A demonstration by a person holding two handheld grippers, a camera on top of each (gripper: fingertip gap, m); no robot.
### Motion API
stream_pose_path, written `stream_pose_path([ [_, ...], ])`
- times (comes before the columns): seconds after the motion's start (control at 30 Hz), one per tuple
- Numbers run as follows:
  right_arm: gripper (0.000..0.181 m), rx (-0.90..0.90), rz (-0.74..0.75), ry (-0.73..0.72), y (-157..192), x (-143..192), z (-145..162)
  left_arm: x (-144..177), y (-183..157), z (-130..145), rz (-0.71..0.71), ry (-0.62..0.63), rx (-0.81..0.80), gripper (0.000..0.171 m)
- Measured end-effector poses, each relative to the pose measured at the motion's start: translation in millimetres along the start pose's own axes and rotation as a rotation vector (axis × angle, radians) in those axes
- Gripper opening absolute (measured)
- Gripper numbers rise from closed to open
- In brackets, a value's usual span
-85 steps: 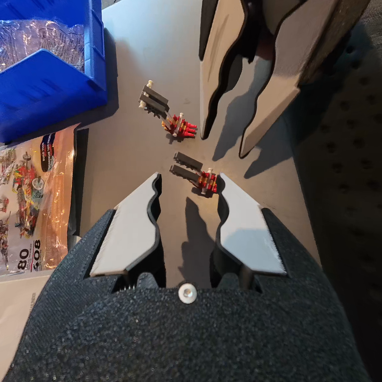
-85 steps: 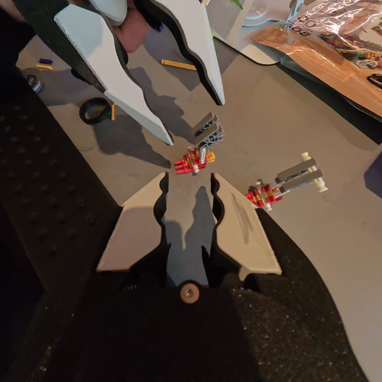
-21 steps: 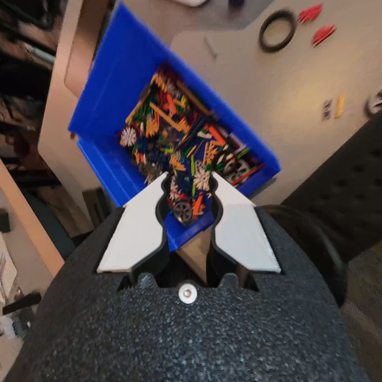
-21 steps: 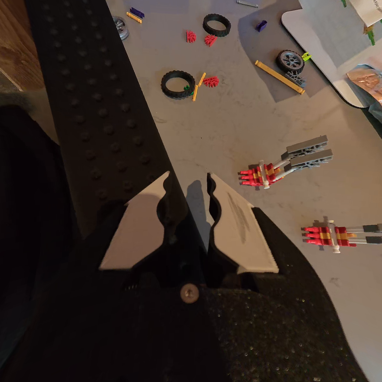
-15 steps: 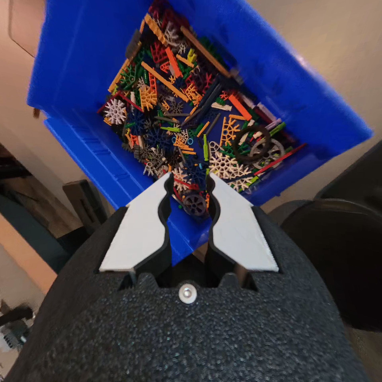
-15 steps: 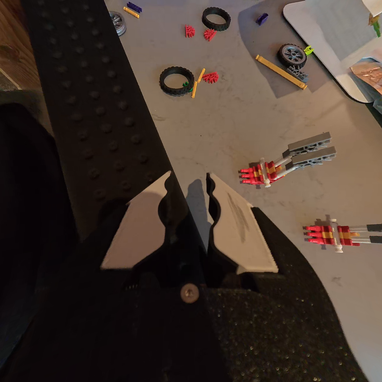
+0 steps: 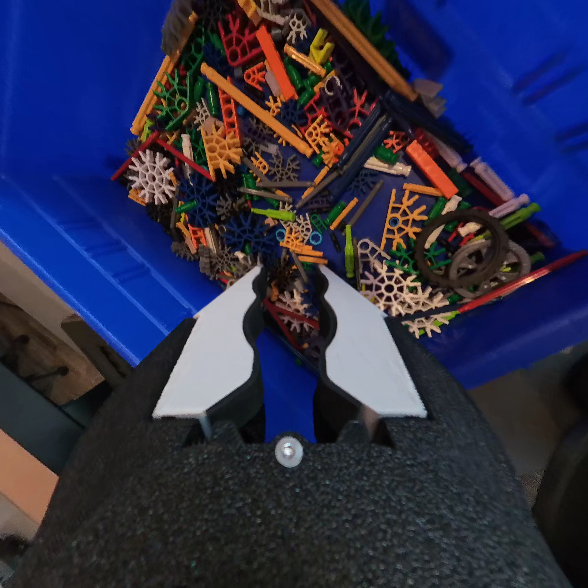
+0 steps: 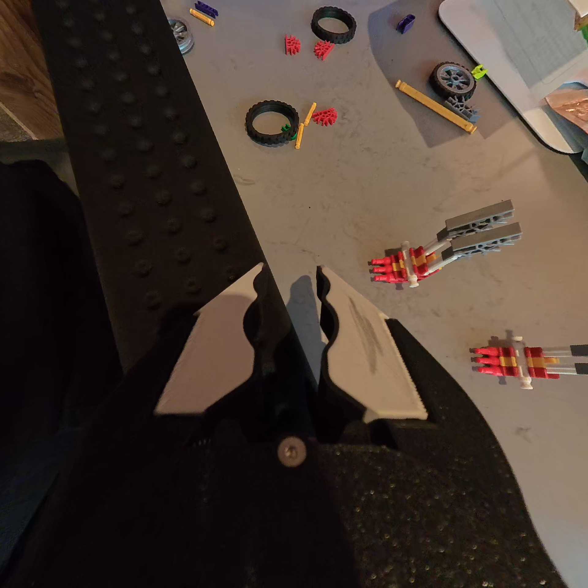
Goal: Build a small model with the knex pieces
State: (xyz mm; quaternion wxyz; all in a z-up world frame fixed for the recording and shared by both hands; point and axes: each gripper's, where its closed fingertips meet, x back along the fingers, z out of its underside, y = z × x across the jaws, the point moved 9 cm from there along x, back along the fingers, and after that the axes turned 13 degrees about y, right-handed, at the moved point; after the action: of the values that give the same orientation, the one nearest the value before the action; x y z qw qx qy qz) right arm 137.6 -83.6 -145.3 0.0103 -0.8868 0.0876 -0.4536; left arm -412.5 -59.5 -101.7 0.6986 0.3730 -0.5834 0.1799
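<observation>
My left gripper (image 7: 290,270) is open and empty, its tips over the near corner of a blue bin (image 7: 95,254) filled with many small coloured rods, snowflake connectors and a black tyre (image 7: 461,245). My right gripper (image 8: 290,269) is open and empty, held above the edge where a black studded mat (image 8: 143,159) meets the grey table (image 8: 350,191). Two small builds of red, yellow and white pieces with grey bars lie to its right: one (image 8: 445,248) farther, one (image 8: 521,362) nearer, cut off by the frame edge.
Loose parts lie on the far table: two black tyres (image 8: 272,124) (image 8: 333,24), red connectors (image 8: 324,115), a long yellow rod (image 8: 436,106), a grey wheel (image 8: 453,79), a purple piece (image 8: 405,23). A white board (image 8: 515,57) sits at the far right. Across from one pair of fingers to the other is roughly 50 cm.
My left gripper left the two builds on the table, swung over to the blue bin and moved in close over its parts. My right gripper drew back to the mat's edge.
</observation>
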Motion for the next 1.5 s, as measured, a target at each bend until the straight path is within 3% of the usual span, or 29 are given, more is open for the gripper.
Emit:
stream_pose_path([
  [0.5,0.030,-0.010,0.001,0.014,-1.0,-2.1,-0.3,-7.7,16.7,-52.8,0.065,-0.218,-0.099,0.038],
  [0.63,0.030,-0.020,-0.006,0.020,-1.8,-2.8,-0.4,-10.4,14.0,-61.1,0.140,-0.246,-0.143,0.050],
  [0.87,0.030,-0.040,-0.021,0.029,-3.9,-4.0,-0.5,-1.8,-4.3,-52.6,0.244,-0.261,-0.245,0.050],
  [1.07,0.030,-0.062,-0.029,0.043,-6.3,-5.5,-0.5,-4.0,-26.6,-35.5,0.318,-0.216,-0.316,0.025],
  [1.17,0.028,-0.065,-0.028,0.056,-6.8,-6.9,-0.4,-8.1,-33.5,-34.9,0.324,-0.222,-0.293,0.021],
  [1.4,0.026,-0.065,-0.023,0.062,-6.7,-7.4,-0.3,-25.1,-26.7,-43.0,0.397,-0.255,-0.146,0.031],
  [1.5,0.026,-0.063,-0.021,0.062,-6.6,-7.4,-0.3,-28.7,-19.3,-41.0,0.348,-0.222,-0.085,0.028],
])
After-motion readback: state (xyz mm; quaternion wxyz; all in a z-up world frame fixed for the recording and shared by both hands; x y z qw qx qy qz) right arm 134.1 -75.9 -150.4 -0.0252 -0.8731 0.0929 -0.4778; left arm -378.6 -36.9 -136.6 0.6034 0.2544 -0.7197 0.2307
